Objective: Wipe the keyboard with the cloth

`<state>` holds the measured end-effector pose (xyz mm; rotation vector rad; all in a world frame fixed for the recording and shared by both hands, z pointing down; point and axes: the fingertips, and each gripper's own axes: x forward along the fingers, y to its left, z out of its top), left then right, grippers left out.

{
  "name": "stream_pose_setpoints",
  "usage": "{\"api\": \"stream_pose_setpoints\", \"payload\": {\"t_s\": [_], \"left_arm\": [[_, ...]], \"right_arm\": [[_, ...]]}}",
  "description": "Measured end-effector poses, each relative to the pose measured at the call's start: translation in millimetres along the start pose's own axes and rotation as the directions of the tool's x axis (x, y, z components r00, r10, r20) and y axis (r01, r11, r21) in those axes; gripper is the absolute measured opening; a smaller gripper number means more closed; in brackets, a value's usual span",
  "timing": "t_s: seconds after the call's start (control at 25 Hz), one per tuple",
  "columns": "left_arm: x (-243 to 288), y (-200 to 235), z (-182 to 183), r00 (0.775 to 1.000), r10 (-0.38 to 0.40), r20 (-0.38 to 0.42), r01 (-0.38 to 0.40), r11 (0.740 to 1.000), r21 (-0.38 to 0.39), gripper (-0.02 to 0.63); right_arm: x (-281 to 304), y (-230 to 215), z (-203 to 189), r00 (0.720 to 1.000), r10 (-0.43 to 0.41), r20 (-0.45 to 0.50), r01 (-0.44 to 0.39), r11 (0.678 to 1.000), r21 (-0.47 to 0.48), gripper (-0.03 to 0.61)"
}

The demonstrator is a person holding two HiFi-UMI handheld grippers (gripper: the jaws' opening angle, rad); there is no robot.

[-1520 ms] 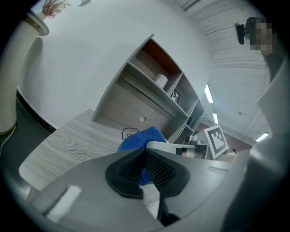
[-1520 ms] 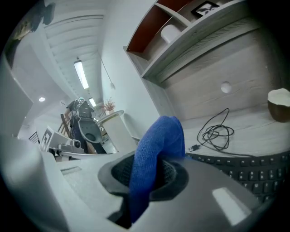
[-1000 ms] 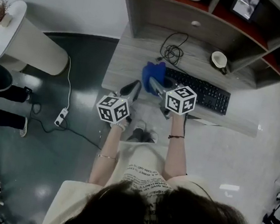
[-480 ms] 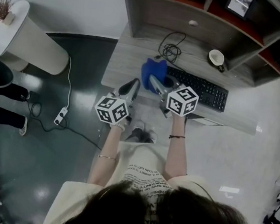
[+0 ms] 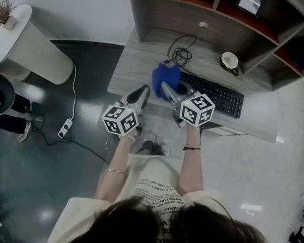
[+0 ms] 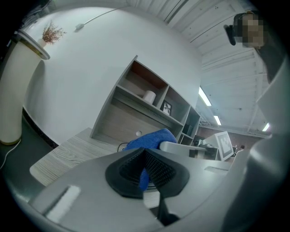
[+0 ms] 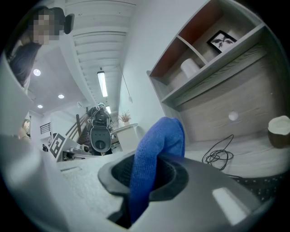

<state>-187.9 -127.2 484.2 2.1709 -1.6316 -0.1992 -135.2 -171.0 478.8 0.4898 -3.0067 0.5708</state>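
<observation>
A black keyboard (image 5: 215,97) lies on the grey wooden desk (image 5: 134,66), below the shelf unit. My right gripper (image 5: 167,90) is shut on a blue cloth (image 5: 163,76), which bunches up over the keyboard's left end. In the right gripper view the blue cloth (image 7: 161,140) rises from between the pads of the right gripper (image 7: 145,174). My left gripper (image 5: 138,95) hovers at the desk's front edge, just left of the cloth, shut with nothing in it. In the left gripper view the cloth (image 6: 147,139) shows beyond the left gripper (image 6: 144,170).
A coiled black cable (image 5: 179,54) and a small white cup (image 5: 229,60) sit on the desk behind the keyboard. Shelves (image 5: 220,11) rise at the back. A white round pedestal (image 5: 24,42) and a power strip (image 5: 64,127) stand on the floor to the left.
The head view has drifted slightly. Both grippers hold almost the same places, with the cloth still at the keyboard's left end.
</observation>
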Motion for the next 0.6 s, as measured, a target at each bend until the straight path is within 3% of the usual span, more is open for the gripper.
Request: {"api": "stream_pose_setpoints", "payload": {"t_s": [0.6], "left_arm": [[-10,-12,14,1.0,0.011,0.029,-0.013,0.996,0.084,-0.012]], "right_arm": [[-9,11,12,1.0,0.007,0.018,-0.006,0.999,-0.05,0.058]]}}
